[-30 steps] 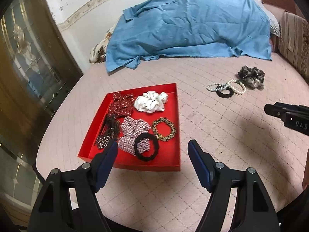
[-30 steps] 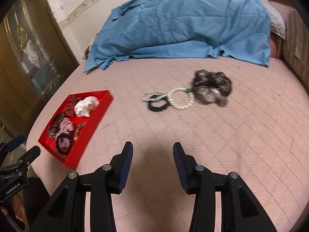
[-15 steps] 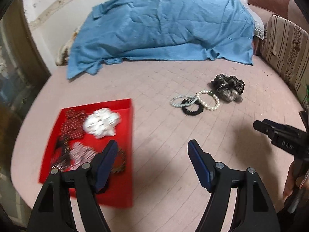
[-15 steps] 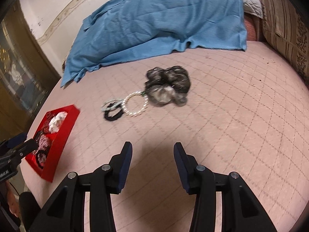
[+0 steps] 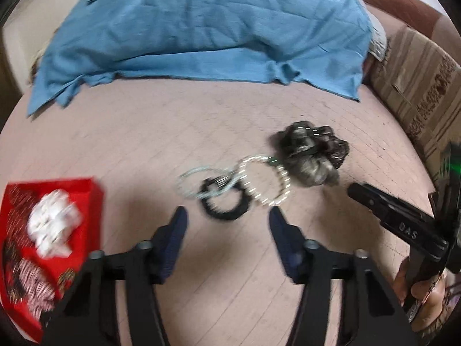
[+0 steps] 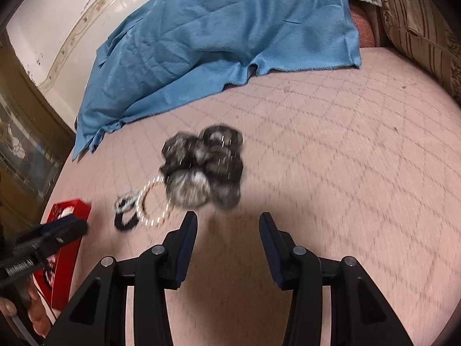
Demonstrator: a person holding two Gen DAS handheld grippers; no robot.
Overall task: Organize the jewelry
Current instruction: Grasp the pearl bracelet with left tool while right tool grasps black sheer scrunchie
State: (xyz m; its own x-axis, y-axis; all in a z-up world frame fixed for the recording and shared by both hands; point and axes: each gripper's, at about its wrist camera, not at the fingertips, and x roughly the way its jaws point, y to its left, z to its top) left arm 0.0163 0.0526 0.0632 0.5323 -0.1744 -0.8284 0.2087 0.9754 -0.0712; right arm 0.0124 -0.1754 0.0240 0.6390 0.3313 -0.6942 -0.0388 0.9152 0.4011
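Left wrist view: left gripper [image 5: 227, 216] is hovering over the pink quilt [image 5: 144, 132], jaws standing wide apart, nothing between them. Landmark: pearl bracelet [image 5: 263, 180].

- Pearl bracelet is lying flat on the quilt, just ahead of the left gripper's right fingertip.
- Black band [image 5: 223, 201] is lying just left of the pearl bracelet, touching or overlapping its rim; motion blur is hiding which.
- Pale bracelet [image 5: 201, 184] is overlapping the black band, left of the pearl bracelet.
- Dark scrunchie [image 5: 312, 154] is sitting right of and behind the pearl bracelet, touching its far edge.
- Red tray [image 5: 93, 190] is sitting well left of the pearl bracelet, holding a white scrunchie [image 5: 53, 225] and other hair pieces too blurred to tell apart.
- Blue cloth [image 5: 201, 26] is lying bunched far behind the pearl bracelet.
- Right gripper [image 5: 394, 222] is showing at the right edge, right of the pearl bracelet, a hand [image 5: 423, 291] gripping its handle.

Right wrist view: right gripper [image 6: 227, 225] is hovering with jaws well apart and holding nothing. Dark scrunchie [image 6: 201, 167] is lying just ahead of its tips. Pearl bracelet [image 6: 154, 204] is lying left of the left finger, apart from it. Red tray [image 6: 64, 256] is sitting further left, partly hidden behind the left gripper [image 6: 54, 230].
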